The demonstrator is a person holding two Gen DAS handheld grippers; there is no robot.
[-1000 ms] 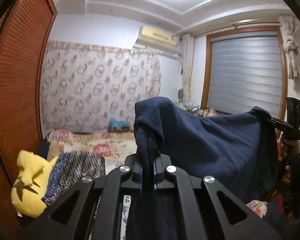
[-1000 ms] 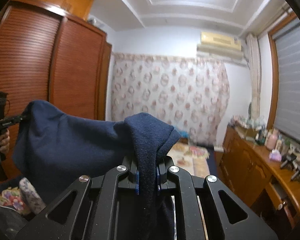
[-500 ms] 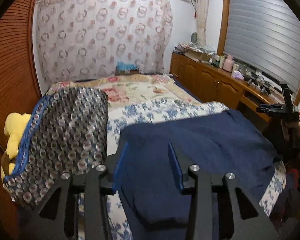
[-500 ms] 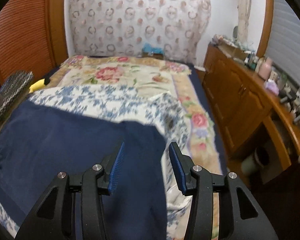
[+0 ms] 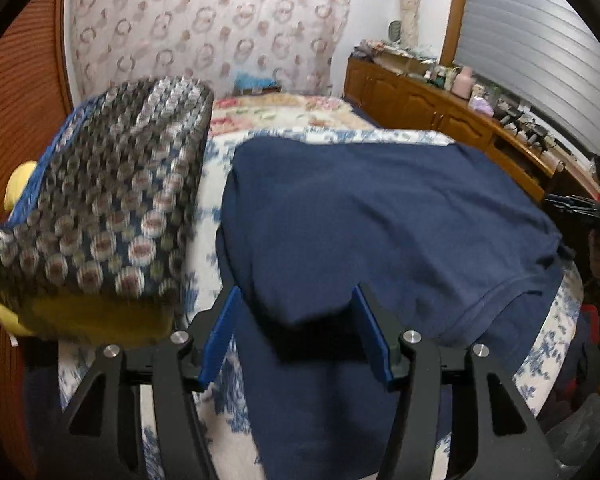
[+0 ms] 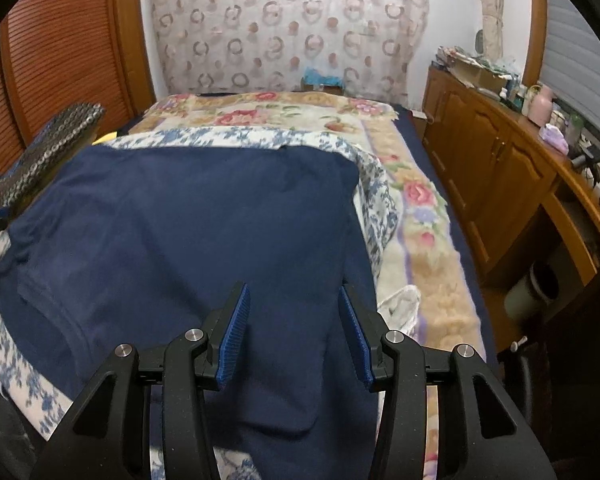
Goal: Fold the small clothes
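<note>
The navy garment (image 5: 380, 216) is lying spread on the blue-flowered bedspread (image 5: 216, 184), reaching away ahead of both sets of jaws, with its near end hanging down over the bed edge beneath them. The left gripper (image 5: 296, 336) is standing wide open and gripping nothing; a rounded lobe of the cloth is sitting in the gap between its blue pads (image 5: 220, 336), though motion blur makes it hard to say whether fabric is touching either pad. The right gripper (image 6: 294, 332) is likewise gaping and empty, with smooth cloth running straight through the gap and dropping away below.

The chief risk is lying in that overhang: the weight hanging below the jaws is likely pulling on the spread part, so the garment may be creeping toward the edge and wrinkling. If the left jaws are closing where they stand, they are probably catching a doubled bunch rather than one clean edge, giving a crooked fold. Just left of the left jaws, a patterned pillow (image 5: 112, 200) over something yellow (image 5: 16, 188) is crowding the cloth's side, and a sideways sweep could be snagging it.
</note>
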